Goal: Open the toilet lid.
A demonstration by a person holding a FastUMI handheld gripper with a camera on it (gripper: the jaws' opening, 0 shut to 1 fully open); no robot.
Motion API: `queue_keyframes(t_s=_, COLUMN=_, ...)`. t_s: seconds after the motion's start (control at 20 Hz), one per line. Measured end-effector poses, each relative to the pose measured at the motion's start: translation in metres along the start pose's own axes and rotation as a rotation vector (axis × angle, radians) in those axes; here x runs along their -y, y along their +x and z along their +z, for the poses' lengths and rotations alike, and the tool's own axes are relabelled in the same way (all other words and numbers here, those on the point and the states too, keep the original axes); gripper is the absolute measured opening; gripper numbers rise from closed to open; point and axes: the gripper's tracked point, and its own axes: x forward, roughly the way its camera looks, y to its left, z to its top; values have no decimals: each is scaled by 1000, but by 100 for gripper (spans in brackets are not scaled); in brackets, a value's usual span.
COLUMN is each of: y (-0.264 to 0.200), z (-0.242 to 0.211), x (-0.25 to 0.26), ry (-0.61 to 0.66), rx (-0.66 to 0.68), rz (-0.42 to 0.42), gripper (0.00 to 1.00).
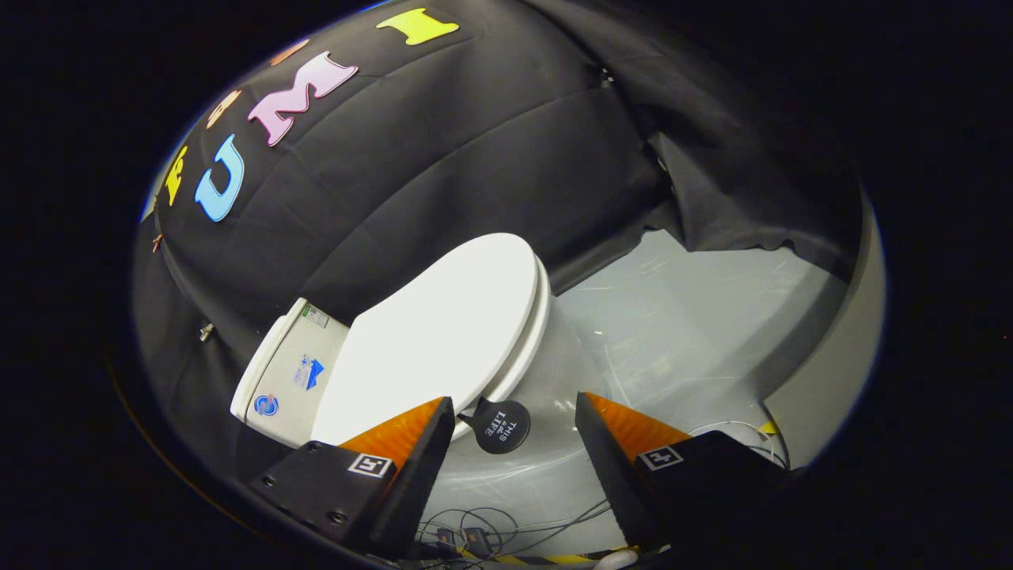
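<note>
Gripper point(514, 412) wide open, empty; round tab point(500, 426) between fingers; white toilet lid point(435, 340) closed, glossy.

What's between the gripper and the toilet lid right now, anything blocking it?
Nothing visible. The hand-held gripper is open, and the closed toilet lid lies just ahead of its fingers, with its round black tab in the gap between them.

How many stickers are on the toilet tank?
3 on the tank: one near its top by the lid, one midway, one low. Others may be hidden. The gripper is open, holding nothing.
</note>
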Motion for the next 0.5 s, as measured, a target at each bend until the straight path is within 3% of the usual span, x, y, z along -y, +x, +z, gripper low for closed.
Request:
queue_keyframes(t_s=0.1, y=4, z=-1, x=-1, ry=55, rx=-13, rz=17, gripper=97)
queue_keyframes(t_s=0.2, y=5, z=-7, x=2, ry=122, rx=-31, rz=35, gripper=86)
queue_keyframes(t_s=0.45, y=14, z=-18, x=8, ry=295, rx=-62, rz=79, gripper=86)
queue_keyframes(t_s=0.5, y=13, z=-19, x=12, ry=322, rx=-58, rz=71, gripper=74)
